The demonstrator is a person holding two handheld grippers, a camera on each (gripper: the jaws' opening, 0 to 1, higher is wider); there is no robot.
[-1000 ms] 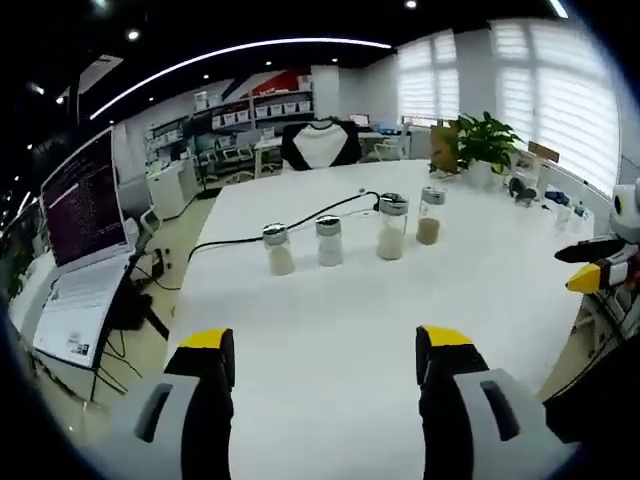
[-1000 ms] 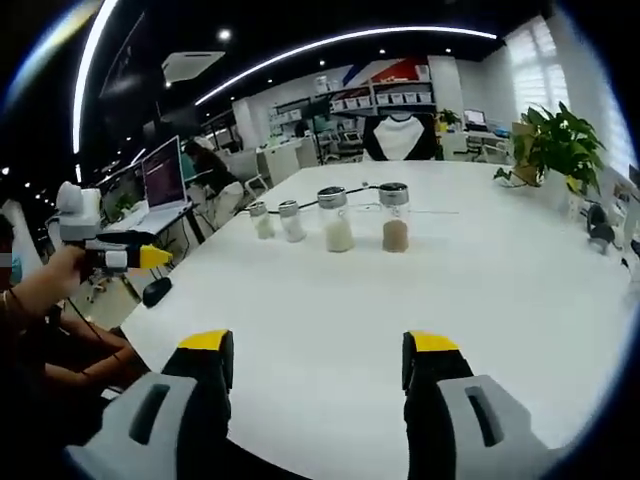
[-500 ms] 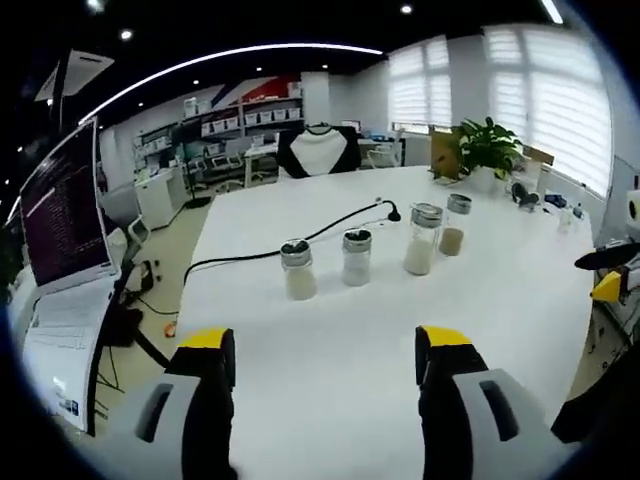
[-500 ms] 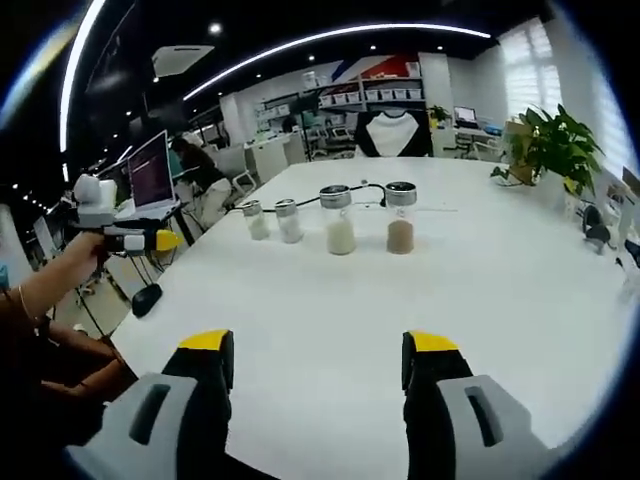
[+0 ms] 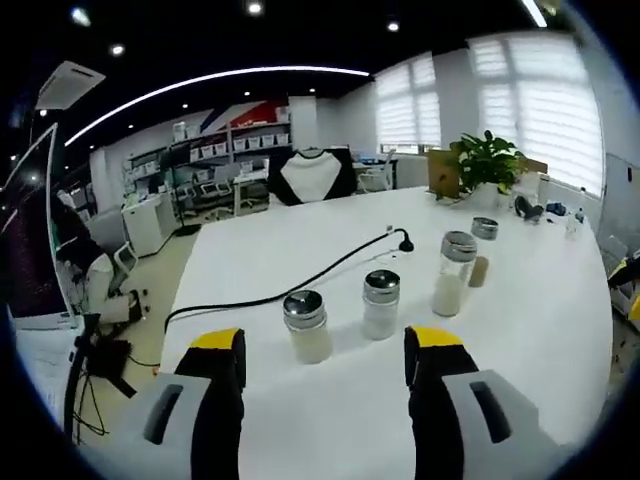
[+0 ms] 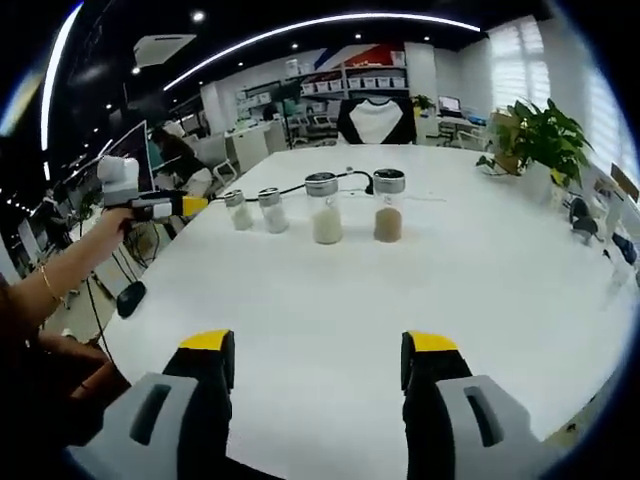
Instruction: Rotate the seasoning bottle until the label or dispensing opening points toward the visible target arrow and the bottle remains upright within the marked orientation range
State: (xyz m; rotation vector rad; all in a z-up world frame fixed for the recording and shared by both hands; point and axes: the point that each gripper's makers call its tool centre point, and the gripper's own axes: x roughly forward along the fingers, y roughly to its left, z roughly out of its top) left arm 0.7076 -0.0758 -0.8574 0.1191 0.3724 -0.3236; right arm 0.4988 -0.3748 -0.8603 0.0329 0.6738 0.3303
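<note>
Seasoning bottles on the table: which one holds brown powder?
The tall bottle at the row's end farthest from the left gripper; the other three hold pale contents.

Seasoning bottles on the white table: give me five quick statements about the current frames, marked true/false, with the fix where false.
1. Four seasoning bottles stand upright in a row on the white table. True.
2. The left gripper is shut on the nearest bottle. False: its jaws stand open, short of that bottle.
3. One bottle holds brown contents, the others pale. True.
4. A black cable lies on the table behind the bottles. True.
5. The right gripper holds a bottle. False: it is open with nothing between its jaws, well back from the row.
</note>
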